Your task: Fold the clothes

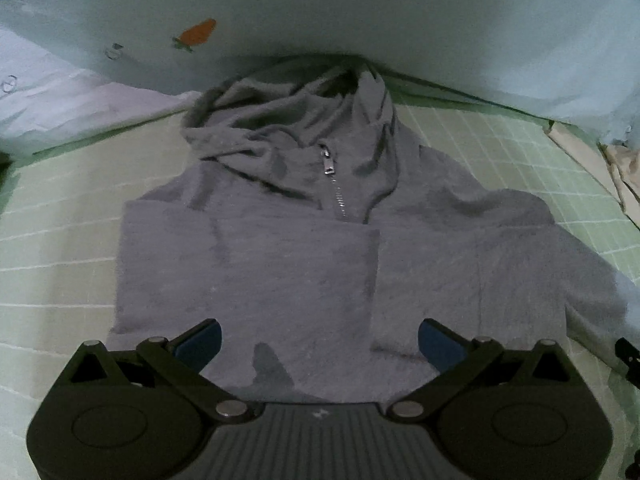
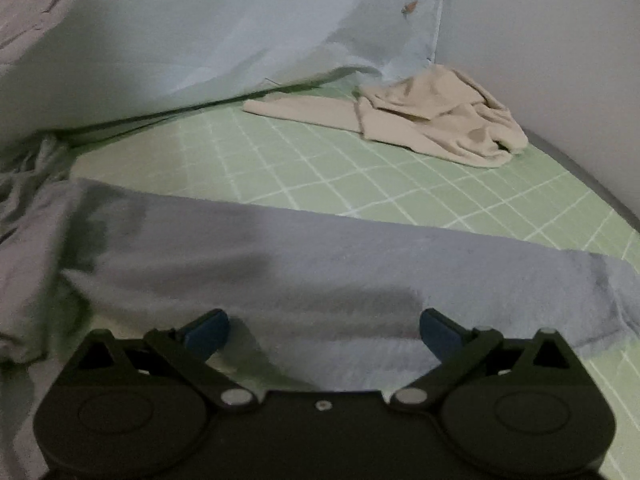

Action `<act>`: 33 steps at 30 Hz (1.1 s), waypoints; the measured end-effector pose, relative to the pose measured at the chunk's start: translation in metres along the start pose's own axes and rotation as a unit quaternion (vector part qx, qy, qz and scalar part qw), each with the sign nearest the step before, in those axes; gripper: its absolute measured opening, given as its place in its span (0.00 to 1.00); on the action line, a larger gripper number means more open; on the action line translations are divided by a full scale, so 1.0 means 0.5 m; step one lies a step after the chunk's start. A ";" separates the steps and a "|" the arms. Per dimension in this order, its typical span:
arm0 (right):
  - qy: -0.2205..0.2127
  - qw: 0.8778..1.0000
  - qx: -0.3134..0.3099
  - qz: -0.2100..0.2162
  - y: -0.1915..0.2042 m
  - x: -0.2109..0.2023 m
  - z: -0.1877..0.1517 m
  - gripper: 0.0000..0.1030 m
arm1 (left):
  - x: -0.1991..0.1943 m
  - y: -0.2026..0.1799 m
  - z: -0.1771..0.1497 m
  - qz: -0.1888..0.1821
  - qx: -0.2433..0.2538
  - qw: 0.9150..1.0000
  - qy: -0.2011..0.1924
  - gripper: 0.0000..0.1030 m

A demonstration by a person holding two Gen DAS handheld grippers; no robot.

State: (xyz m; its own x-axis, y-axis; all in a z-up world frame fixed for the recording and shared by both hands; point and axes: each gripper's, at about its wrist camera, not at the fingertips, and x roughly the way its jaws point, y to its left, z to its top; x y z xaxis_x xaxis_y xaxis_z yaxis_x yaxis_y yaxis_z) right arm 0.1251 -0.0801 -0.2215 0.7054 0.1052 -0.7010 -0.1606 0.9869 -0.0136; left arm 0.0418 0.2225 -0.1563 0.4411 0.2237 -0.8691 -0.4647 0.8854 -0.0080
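A grey hoodie [image 1: 280, 248] lies flat on a green sheet [image 1: 60, 248] with thin white lines that make squares. Its hood [image 1: 288, 120] is bunched up at the far end, close to a pale blue cloth [image 1: 360, 20] that stands up like a wall. A silver zipper [image 1: 334, 184] runs down from the neck. One part of the hoodie is folded across the front from the left, and its straight edge sits near the middle.

The left gripper [image 1: 320, 344] hangs over the near end of the hoodie. Its 2 blue pads [image 1: 200, 344] are wide apart and hold nothing. The grey cloth shows between them, but the pads do not squeeze it.

The right gripper [image 2: 324, 332] is wide open too, with nothing in its grip. In its view, a long grey sleeve [image 2: 320, 264] of the hoodie stretches across the sheet from left to right, just past the blue pads [image 2: 208, 332].

Far off to the right, a beige piece of clothing [image 2: 440, 116] lies crumpled on the green sheet, well apart from the hoodie. A small orange carrot picture [image 1: 198, 32] is on the blue cloth, far to the left.
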 end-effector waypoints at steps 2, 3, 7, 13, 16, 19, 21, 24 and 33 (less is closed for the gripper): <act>-0.008 1.000 0.006 0.007 -0.008 0.015 0.003 1.00 | 0.013 -0.001 0.005 -0.003 -0.006 1.000 0.006 1.00; -0.016 1.000 0.006 0.010 -0.009 0.019 0.001 1.00 | 0.020 -0.001 0.008 -0.005 -0.009 1.000 0.008 1.00; -0.046 0.999 0.004 0.015 -0.006 0.024 -0.010 1.00 | 0.036 -0.001 0.011 -0.023 -0.023 0.999 0.014 1.00; -0.052 0.998 0.006 0.015 -0.004 0.026 -0.012 1.00 | 0.036 -0.012 0.008 -0.069 -0.028 0.997 -0.004 0.88; -0.053 0.998 0.005 0.015 -0.006 0.027 -0.011 1.00 | 0.041 -0.023 0.011 -0.081 -0.018 0.997 -0.001 0.73; -0.053 0.998 0.004 0.013 -0.005 0.027 -0.011 1.00 | 0.052 -0.036 0.004 -0.100 -0.008 0.995 0.011 0.58; -0.054 0.998 0.004 0.013 -0.005 0.028 -0.011 1.00 | 0.056 -0.048 -0.005 -0.101 0.005 0.995 0.002 0.52; -0.054 0.998 0.004 0.012 -0.004 0.028 -0.011 1.00 | 0.052 -0.066 -0.015 -0.085 0.030 0.996 -0.017 0.28; -0.054 0.998 0.004 0.011 -0.005 0.029 -0.010 1.00 | -0.033 -0.003 -0.008 -0.045 0.023 0.994 -0.098 0.06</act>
State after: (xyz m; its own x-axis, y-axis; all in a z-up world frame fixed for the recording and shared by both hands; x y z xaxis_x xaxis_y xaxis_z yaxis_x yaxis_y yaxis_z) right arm 0.1323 -0.0817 -0.2352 0.7721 0.1394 -0.6200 -0.1726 0.9850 0.0065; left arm 0.0323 0.2158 -0.1439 0.6223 0.2128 -0.7533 -0.3826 0.9223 -0.0555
